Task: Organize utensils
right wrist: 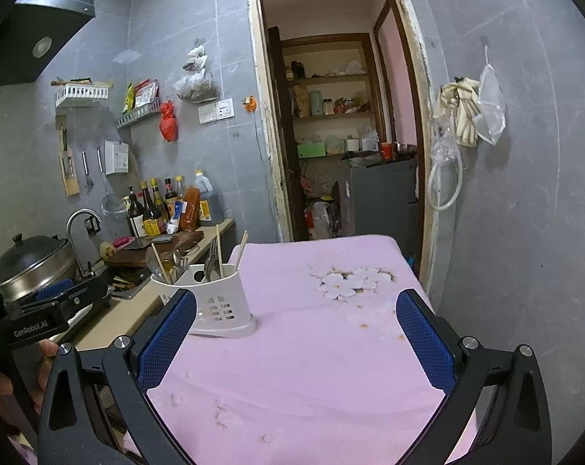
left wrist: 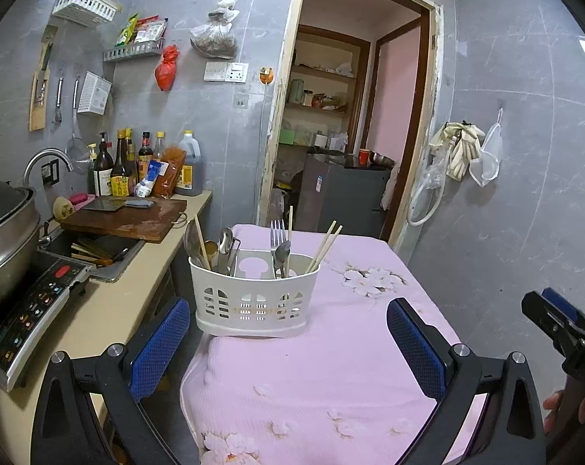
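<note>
Holding metal cutlery, slotted white plastic caddy (left wrist: 253, 294)

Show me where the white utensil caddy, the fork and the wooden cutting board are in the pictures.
white utensil caddy (left wrist: 253, 302), left wrist view, on its slotted front wall.
fork (left wrist: 277, 232), left wrist view, on the tines above the caddy's rim.
wooden cutting board (left wrist: 137, 223), left wrist view, on its bare top surface.
</note>
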